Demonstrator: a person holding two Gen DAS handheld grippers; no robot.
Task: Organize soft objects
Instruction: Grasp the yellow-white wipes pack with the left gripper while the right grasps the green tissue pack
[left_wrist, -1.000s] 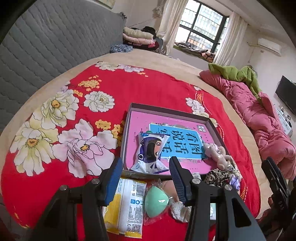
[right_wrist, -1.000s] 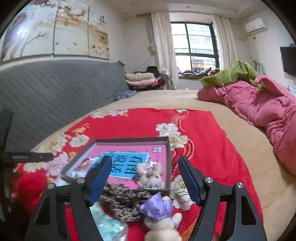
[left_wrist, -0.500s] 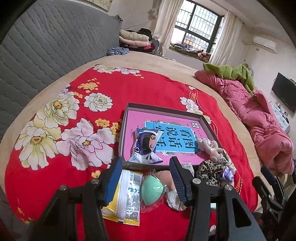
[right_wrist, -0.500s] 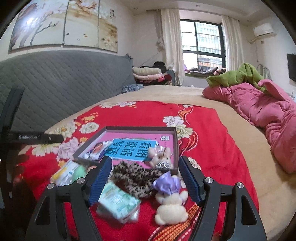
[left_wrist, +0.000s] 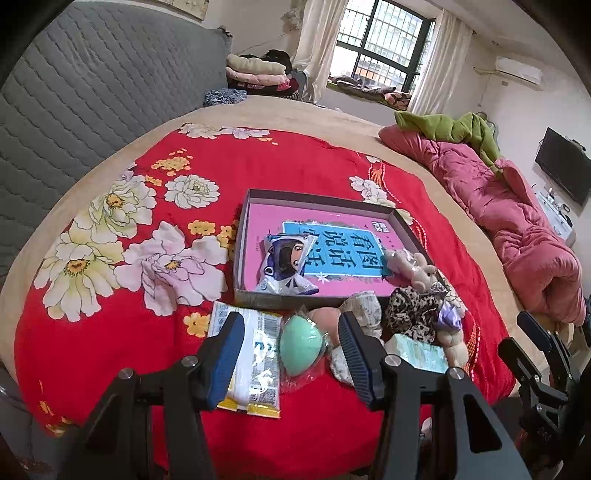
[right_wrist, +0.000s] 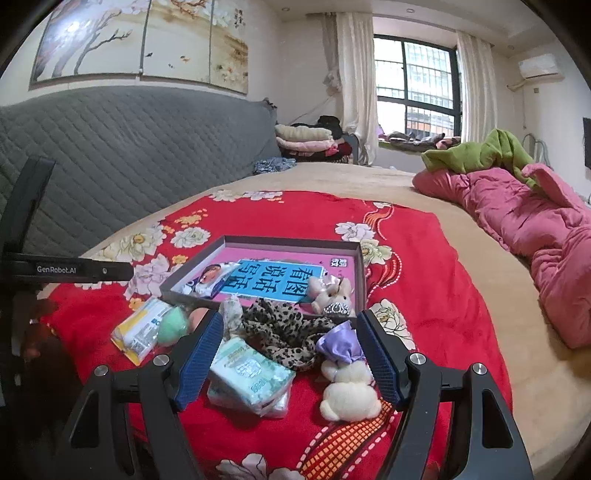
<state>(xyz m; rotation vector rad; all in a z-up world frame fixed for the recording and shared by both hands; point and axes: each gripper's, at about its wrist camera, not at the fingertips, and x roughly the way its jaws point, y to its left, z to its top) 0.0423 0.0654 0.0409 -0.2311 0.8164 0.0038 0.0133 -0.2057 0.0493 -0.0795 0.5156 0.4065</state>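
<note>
The left gripper (left_wrist: 291, 354) is open with nothing held, and it hangs over the green sponge (left_wrist: 301, 345) and the yellow-edged packet (left_wrist: 255, 363), which lie on the red blanket (left_wrist: 303, 166) just in front of the box (left_wrist: 242, 236); the packet's long side points at the box. The right gripper (right_wrist: 291, 356) is open and holds nothing too, above the tissue pack (right_wrist: 251, 374), the leopard cloth (right_wrist: 291, 332) and the white plush toy (right_wrist: 349, 391), all in front of the box. A small bear (right_wrist: 328, 293) leans on the box's near edge.
</note>
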